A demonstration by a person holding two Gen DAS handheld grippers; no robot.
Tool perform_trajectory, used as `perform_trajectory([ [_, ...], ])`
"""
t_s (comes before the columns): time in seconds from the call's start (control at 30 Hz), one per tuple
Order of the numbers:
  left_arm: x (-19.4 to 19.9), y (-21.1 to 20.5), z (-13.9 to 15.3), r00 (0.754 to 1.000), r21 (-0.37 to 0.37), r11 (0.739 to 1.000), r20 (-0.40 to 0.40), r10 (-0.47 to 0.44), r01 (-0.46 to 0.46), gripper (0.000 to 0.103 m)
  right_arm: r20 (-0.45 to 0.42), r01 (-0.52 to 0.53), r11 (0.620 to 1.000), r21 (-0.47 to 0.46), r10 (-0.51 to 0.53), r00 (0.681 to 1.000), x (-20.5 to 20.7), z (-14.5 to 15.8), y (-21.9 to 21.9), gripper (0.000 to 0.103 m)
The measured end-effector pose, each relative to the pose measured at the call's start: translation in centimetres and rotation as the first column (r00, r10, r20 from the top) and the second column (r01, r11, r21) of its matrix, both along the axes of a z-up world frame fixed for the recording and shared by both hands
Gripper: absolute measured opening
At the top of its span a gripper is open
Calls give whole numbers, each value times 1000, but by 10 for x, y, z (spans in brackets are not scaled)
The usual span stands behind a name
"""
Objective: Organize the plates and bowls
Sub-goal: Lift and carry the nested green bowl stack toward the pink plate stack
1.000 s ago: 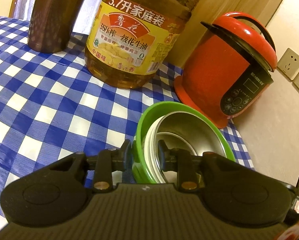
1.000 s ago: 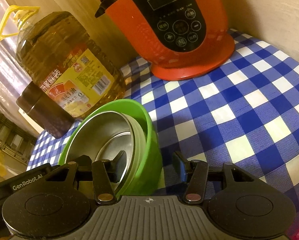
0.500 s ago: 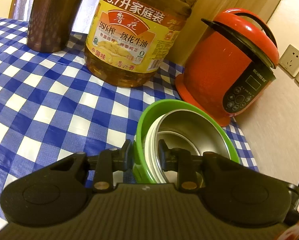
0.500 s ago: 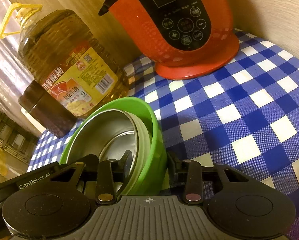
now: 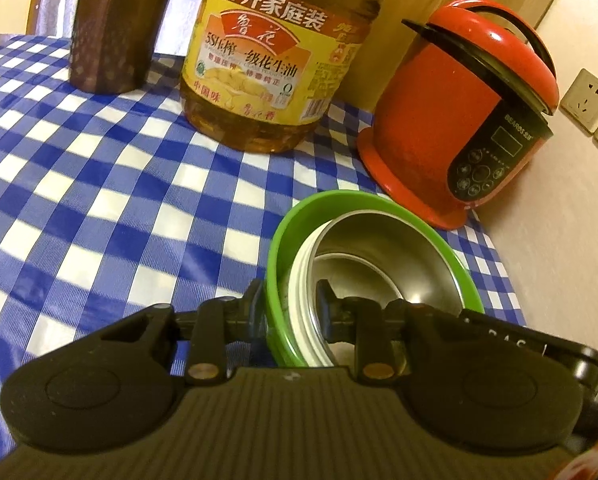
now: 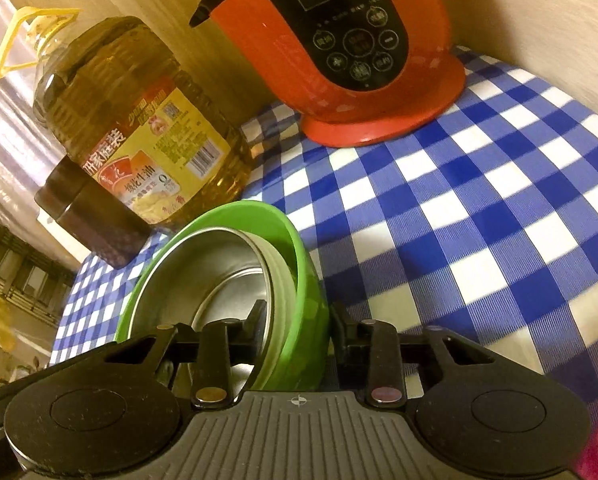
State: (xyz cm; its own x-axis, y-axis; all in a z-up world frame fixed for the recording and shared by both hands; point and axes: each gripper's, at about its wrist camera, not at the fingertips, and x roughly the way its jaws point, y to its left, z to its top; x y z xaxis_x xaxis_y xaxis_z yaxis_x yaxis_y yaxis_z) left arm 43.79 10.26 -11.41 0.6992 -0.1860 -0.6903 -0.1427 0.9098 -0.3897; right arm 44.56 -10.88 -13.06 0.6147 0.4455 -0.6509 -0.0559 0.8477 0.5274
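Observation:
A green bowl (image 5: 339, 204) holds a nested steel bowl (image 5: 379, 252) with a pale rim. My left gripper (image 5: 290, 298) is shut on the left rim of the stack, one finger outside the green wall, one inside the steel bowl. In the right wrist view the green bowl (image 6: 283, 232) and steel bowl (image 6: 203, 276) show again. My right gripper (image 6: 297, 320) is shut on the opposite rim, one finger inside, one outside. The stack is tilted over the blue checked tablecloth (image 5: 99, 200).
A large oil bottle (image 5: 267, 72) and a dark brown canister (image 5: 115, 32) stand at the back. A red electric cooker (image 5: 467, 120) stands at the back right by the wall with sockets (image 5: 587, 100). The table's right edge meets the wall.
My right gripper has closed from open onto the bowls' rim. Both grippers and the stack have drawn back a little from the bottle and cooker.

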Motion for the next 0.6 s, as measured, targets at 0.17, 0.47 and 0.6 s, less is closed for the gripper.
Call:
perform_trajectory([
  [0.17,-18,1,3,1000,0,1000,-26,-1,1,24,-16,-19,1000,-16,19,1000,-15,2,0,32],
  [0.47,-67,2,10,998,-11,1000,-69,3,-4,24,-61,-42,998,-37,39,997,-61,10,1,32],
  [0.6,-95,0,19,997,-2,1000,-75,-3,2,23,-71,-41,998,-38,38,997,-91,16,-2,32],
])
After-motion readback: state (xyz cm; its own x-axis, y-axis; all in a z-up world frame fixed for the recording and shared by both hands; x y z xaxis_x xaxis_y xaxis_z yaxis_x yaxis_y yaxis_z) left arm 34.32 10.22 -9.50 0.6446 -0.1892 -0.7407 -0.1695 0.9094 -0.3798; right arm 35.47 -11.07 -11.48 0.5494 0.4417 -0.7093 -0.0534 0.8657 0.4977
